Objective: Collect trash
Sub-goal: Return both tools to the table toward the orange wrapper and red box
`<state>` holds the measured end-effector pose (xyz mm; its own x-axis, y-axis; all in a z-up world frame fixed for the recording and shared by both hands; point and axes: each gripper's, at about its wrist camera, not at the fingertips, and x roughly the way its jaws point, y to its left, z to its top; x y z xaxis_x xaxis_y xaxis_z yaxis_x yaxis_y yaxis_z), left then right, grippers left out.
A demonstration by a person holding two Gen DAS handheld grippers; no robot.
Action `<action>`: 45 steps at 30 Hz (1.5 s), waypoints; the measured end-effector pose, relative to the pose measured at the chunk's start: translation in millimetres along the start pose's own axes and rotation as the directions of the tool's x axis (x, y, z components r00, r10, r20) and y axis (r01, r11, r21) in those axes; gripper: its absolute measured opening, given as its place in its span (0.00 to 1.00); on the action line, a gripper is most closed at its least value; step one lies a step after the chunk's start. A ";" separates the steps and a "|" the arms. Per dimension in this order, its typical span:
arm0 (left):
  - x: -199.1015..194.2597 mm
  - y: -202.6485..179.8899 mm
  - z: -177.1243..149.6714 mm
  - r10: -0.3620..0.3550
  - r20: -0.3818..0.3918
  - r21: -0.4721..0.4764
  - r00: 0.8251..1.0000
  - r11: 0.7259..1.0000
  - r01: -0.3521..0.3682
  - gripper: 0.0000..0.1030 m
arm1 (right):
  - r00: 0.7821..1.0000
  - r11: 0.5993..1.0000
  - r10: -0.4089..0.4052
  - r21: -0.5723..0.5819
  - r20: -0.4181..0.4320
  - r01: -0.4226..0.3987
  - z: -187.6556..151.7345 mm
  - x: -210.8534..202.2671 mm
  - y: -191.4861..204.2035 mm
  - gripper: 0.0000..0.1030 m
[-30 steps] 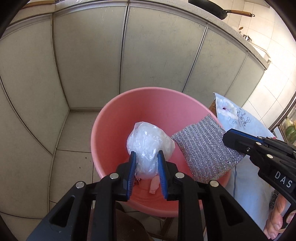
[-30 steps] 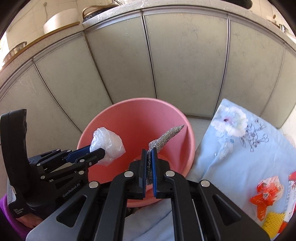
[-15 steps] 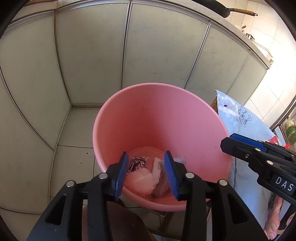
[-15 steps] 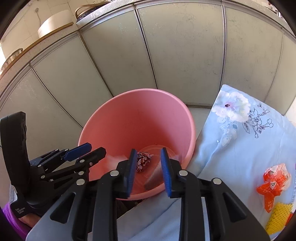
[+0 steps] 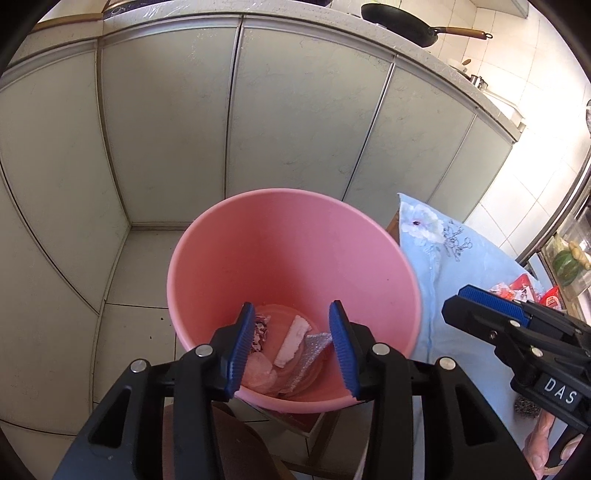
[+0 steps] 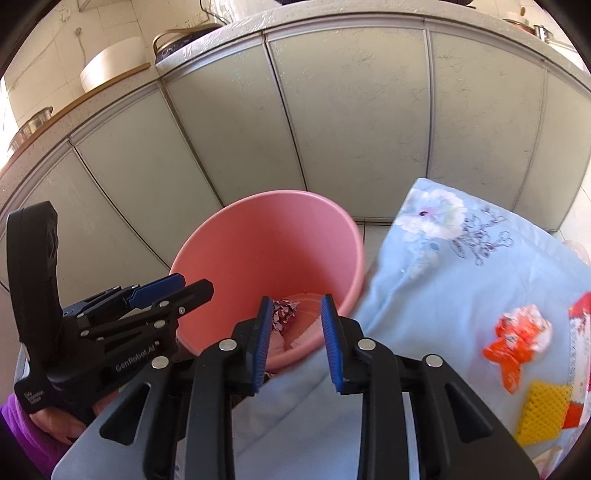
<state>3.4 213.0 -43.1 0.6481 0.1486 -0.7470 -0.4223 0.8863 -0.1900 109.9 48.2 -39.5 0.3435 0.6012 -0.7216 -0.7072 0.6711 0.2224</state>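
A pink bucket (image 5: 295,251) stands in front of the cabinets, also seen from the right wrist as the same pink bucket (image 6: 266,240). On its bottom lie a clear plastic bag (image 5: 258,369), a silver scouring cloth (image 5: 314,347), a white scrap (image 5: 293,341) and a crumpled wrapper (image 6: 284,314). My left gripper (image 5: 291,304) hovers over the near rim, open with nothing between its jaws. My right gripper (image 6: 295,298) is open and empty above the rim's right side. On the blue cloth lie an orange wrapper (image 6: 521,336), a yellow mesh (image 6: 541,410) and a red-white packet (image 6: 580,332).
Grey cabinet doors (image 5: 295,110) close off the back, under a counter with a black pan (image 5: 399,22). A blue floral cloth (image 6: 443,280) covers the surface right of the bucket. A person's hand in a purple sleeve (image 6: 22,424) holds the left gripper.
The left gripper let go of the plastic bag and the right let go of the silver cloth. Both pieces dropped into the bucket. Both pairs of jaws opened, and the right gripper drew back to the right.
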 end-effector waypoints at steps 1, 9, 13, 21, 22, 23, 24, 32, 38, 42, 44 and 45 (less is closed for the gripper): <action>-1.5 -2.8 0.3 -0.007 0.001 0.001 1.000 1.000 0.007 0.40 | 1.000 1.000 -0.005 0.003 0.006 0.005 -1.8 -4.2 -2.3 0.27; -13.8 -28.3 -0.2 -0.043 0.005 0.055 0.999 0.998 0.043 0.40 | 0.997 0.997 -0.050 0.056 0.053 0.048 -14.6 -39.1 -26.0 0.27; -18.9 -46.6 -1.3 -0.069 0.003 0.094 0.998 0.993 0.068 0.44 | 0.994 0.993 -0.083 0.095 0.076 0.076 -26.4 -58.7 -41.1 0.27; -22.7 -87.5 -5.5 -0.128 -0.018 0.176 0.992 0.976 0.129 0.44 | 0.981 0.971 -0.159 0.197 0.113 0.134 -51.8 -98.4 -83.6 0.27; -22.6 -91.9 -6.1 -0.137 -0.022 0.184 0.990 0.973 0.139 0.44 | 0.978 0.967 -0.171 0.210 0.118 0.143 -55.8 -104.3 -89.9 0.27; -22.8 -98.5 -7.1 -0.148 -0.028 0.198 0.989 0.969 0.150 0.44 | 0.975 0.962 -0.184 0.225 0.124 0.153 -60.5 -110.6 -96.7 0.27; -22.6 -104.1 -8.2 -0.153 -0.031 0.210 0.988 0.965 0.156 0.44 | 0.973 0.958 -0.195 0.237 0.127 0.161 -64.3 -116.1 -101.8 0.27; -15.7 -161.3 -14.9 -0.193 -0.080 0.322 0.978 0.923 0.208 0.44 | 0.952 0.919 -0.269 0.334 0.145 0.209 -98.3 -149.7 -145.0 0.27; 1.4 -202.8 -11.5 -0.214 -0.131 0.362 0.968 0.899 0.248 0.45 | 0.940 0.888 -0.306 0.401 0.151 0.225 -116.2 -164.7 -176.7 0.27; 18.6 -226.3 -10.3 -0.214 -0.160 0.377 0.964 0.889 0.260 0.44 | 0.938 0.872 -0.313 0.437 0.150 0.221 -125.5 -168.8 -193.2 0.27; 27.3 -235.7 -9.7 -0.214 -0.172 0.379 0.962 0.887 0.265 0.44 | 0.938 0.868 -0.314 0.446 0.150 0.219 -128.4 -169.5 -198.1 0.27; 31.6 -240.1 -9.4 -0.213 -0.177 0.382 0.961 0.885 0.266 0.44 | 0.938 0.866 -0.313 0.450 0.149 0.218 -129.8 -169.5 -201.4 0.27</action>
<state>119.3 0.7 -27.0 0.6003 -0.1236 -0.7901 0.0409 0.9914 -0.1240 113.9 -245.2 -47.1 0.6356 0.4179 -0.6491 -0.2593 0.9075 0.3304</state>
